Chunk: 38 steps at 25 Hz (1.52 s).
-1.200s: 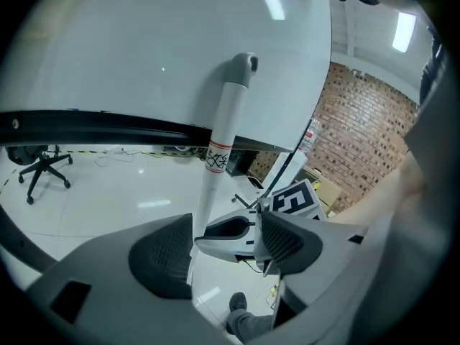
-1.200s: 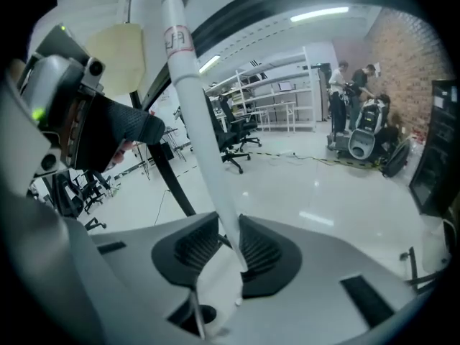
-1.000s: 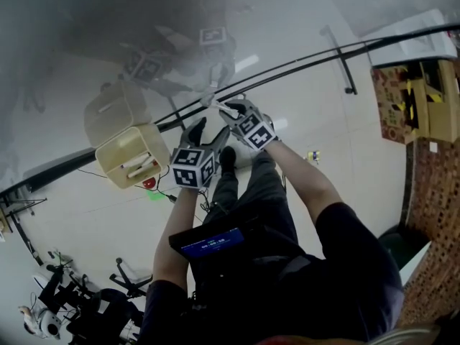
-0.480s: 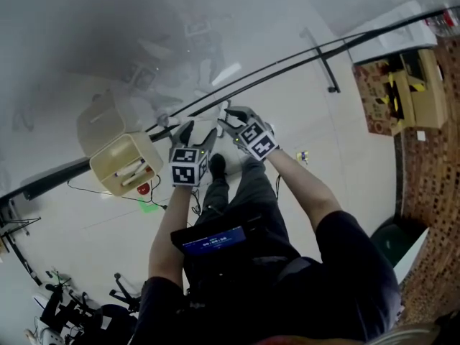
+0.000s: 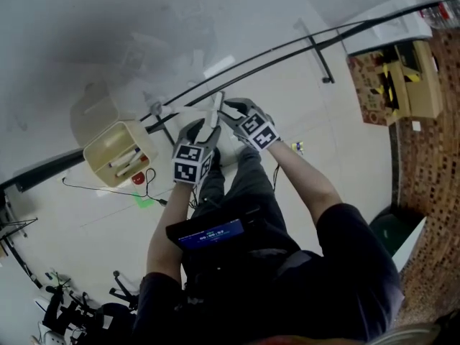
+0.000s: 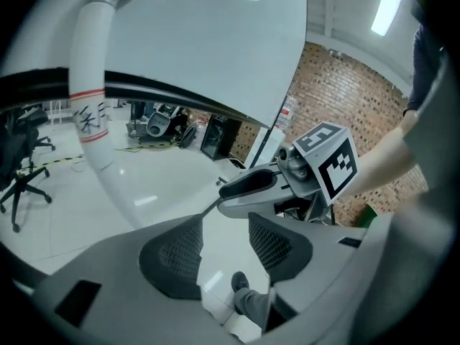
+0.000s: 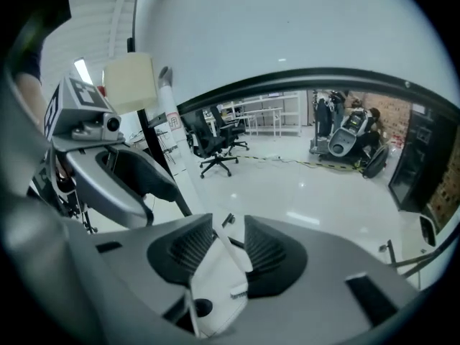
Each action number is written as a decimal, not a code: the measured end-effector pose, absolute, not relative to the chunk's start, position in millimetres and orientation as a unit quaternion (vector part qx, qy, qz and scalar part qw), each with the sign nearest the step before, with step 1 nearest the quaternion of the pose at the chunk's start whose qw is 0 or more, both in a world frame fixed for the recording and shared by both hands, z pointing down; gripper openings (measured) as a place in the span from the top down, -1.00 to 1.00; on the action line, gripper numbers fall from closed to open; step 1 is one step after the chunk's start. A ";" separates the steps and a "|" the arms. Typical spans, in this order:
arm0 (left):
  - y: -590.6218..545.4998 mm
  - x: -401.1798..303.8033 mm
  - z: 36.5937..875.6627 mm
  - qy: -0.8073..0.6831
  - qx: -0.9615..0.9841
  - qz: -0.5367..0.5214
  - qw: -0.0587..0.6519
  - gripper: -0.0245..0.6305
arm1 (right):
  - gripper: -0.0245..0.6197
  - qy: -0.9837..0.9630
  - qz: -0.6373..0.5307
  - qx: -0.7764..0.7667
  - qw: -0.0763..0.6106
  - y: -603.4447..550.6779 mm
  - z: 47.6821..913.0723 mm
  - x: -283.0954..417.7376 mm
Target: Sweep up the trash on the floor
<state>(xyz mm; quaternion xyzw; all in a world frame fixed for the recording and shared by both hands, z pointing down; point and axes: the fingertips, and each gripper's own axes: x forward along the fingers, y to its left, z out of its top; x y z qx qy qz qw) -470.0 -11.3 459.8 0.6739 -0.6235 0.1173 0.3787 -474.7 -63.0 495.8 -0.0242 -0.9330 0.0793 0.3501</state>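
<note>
HEAD VIEW
- left gripper (image 5: 203, 129) and right gripper (image 5: 228, 111): held side by side above a glossy pale floor (image 5: 338, 171).
- white handle (image 5: 217, 110): a thin stick, near upright, between the two grippers.
- beige dustpan (image 5: 108, 149): open-topped, well left of the left gripper, near the dark rail.
- trash: a red scrap (image 5: 138, 178) just beside the beige dustpan. A green scrap (image 5: 146, 201) lies a little nearer the person. A small yellow scrap (image 5: 297, 147) lies on the floor to the right of the right forearm.
- cardboard boxes (image 5: 392, 85): far right.

LEFT GRIPPER VIEW
- fingers (image 6: 176, 254): moderately apart and just now closing inward. Nothing is between them; only floor and the person's black shoe (image 6: 239, 282) show through the gap.
- white pole (image 6: 93, 99): carries red bands and black marks and rises just left of the fingers.
- right gripper: close by on the right, with its marker cube (image 6: 327, 164) on top.
- brick wall (image 6: 345, 99): behind.

RIGHT GRIPPER VIEW
- fingers (image 7: 269, 254): narrowed onto the white handle (image 7: 230, 261) after lately easing a little wider. The handle slants across the gap, against one pad and the tip of the other finger.
- white pole (image 7: 172, 135): grey-capped, standing beyond the fingers. The beige dustpan (image 7: 129, 81) is beside its top and the left gripper is to the left.
- office chairs (image 7: 215, 149): on the floor behind.
</note>
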 end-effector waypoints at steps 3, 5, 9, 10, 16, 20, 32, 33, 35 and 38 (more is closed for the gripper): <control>-26.9 -466.0 451.3 -0.619 0.689 0.136 0.353 0.76 | 0.41 -0.934 0.081 0.007 0.349 -79.3 483.4 -457.3; -33.6 -463.5 447.1 -0.619 0.691 0.154 0.339 0.93 | 0.41 -0.933 0.082 0.028 0.349 -87.6 472.8 -440.8; -51.3 -435.9 427.4 -0.594 0.718 0.158 0.326 0.93 | 0.50 -0.932 0.082 0.088 0.341 -109.2 438.3 -394.7; -56.7 -428.5 420.5 -0.587 0.727 0.157 0.321 0.93 | 0.53 -0.933 0.084 0.111 0.333 -115.7 425.8 -380.6; -99.9 -379.8 354.9 -0.548 0.776 0.144 0.278 0.93 | 0.90 -0.937 0.076 0.182 0.288 -125.3 329.4 -297.9; -120.7 -346.1 303.7 -0.532 0.801 0.122 0.247 0.93 | 0.90 -0.950 0.064 0.203 0.228 -113.6 260.2 -263.3; -78.1 -214.3 142.2 -0.494 0.860 0.035 0.121 0.92 | 0.90 -0.967 0.082 0.225 0.089 -20.4 153.5 -120.9; -63.9 -196.9 132.7 -0.492 0.864 0.031 0.106 0.92 | 0.90 -0.966 0.089 0.230 0.077 -10.1 151.7 -101.6; -35.3 -162.5 121.1 -0.488 0.869 0.038 0.073 0.92 | 0.90 -0.963 0.092 0.243 0.067 12.1 149.6 -64.8; 10.0 -115.6 116.7 -0.481 0.874 0.069 0.027 0.92 | 0.90 -0.963 0.089 0.247 0.067 50.5 145.1 -22.2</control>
